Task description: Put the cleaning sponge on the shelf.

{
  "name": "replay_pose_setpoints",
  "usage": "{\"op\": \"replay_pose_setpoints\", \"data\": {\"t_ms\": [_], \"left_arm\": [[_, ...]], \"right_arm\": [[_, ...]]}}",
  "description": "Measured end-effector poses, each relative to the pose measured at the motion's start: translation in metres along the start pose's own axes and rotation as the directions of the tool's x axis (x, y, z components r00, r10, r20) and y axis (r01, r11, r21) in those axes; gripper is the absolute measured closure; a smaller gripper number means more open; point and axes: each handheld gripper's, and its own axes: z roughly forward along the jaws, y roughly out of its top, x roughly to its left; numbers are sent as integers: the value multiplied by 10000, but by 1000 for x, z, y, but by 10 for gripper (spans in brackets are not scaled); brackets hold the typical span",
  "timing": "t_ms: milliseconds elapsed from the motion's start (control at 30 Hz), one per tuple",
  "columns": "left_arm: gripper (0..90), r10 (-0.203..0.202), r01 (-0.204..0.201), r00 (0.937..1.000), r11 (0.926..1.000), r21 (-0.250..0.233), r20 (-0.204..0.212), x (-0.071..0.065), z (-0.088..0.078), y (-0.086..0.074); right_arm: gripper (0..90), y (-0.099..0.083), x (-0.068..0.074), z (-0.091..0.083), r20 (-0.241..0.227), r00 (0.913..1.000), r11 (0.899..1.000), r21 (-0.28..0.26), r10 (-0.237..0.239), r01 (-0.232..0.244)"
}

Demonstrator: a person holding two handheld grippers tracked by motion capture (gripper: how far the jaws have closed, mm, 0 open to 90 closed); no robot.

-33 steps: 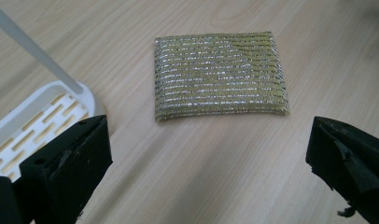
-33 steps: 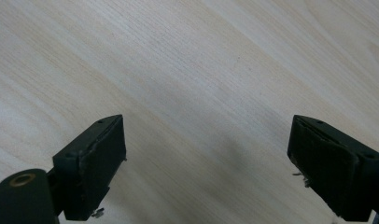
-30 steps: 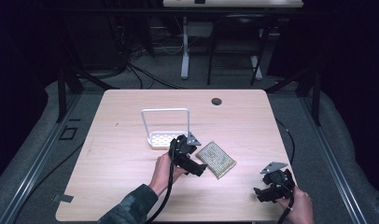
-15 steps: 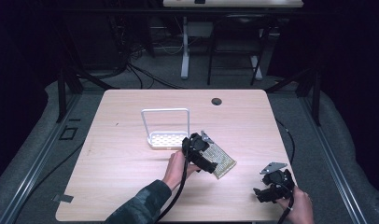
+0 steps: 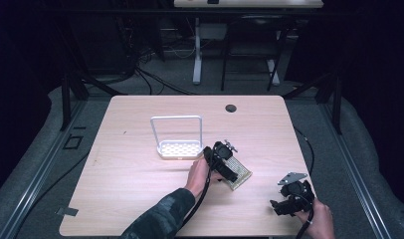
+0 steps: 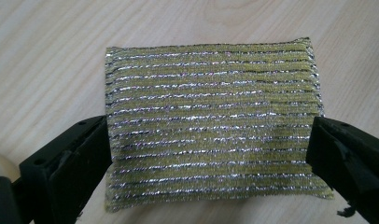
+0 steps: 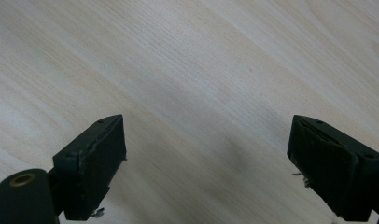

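Sponge (image 6: 213, 123) first: a flat yellow-green pad striped with silver thread, lying on the wooden table (image 5: 140, 199) squarely between the jaws of the left gripper (image 6: 211, 163). Those jaws stand apart, one at each short edge of the pad — the near-left one looks to be touching or just beside the fabric, the other just off it (I cannot tell whether either presses yet). In the high view the left gripper (image 5: 225, 167) sits over the sponge (image 5: 238, 175), just beside the white wire-handled rack (image 5: 180, 148). The step in hand reads as the approach to a grasp; next, the jaws need to close squarely on both edges before any lift. The right gripper (image 7: 206, 168) hangs over bare table, jaws wide apart, well away from the sponge.
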Motion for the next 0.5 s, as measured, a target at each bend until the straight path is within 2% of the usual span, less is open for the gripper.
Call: {"op": "replay_pose_setpoints", "data": {"t_ms": [67,133,267,500], "left_arm": [[0,-38,38,10000,10000,37,17,-1,4,1],[0,-34,32,10000,9994,353,45,0,10,1],[0,-82,82,10000,9982,591,0,1,11,1],[24,-89,89,10000,9980,623,-13,0,10,0]], "right_arm": [[108,0,0,-1,-2,10000,10000,44,-24,24],[109,0,0,-1,-4,10000,10000,-6,-19,19],[109,0,0,-1,4,10000,10000,-3,-19,19],[109,1,1,-1,21,10000,10000,22,-31,31]]}}
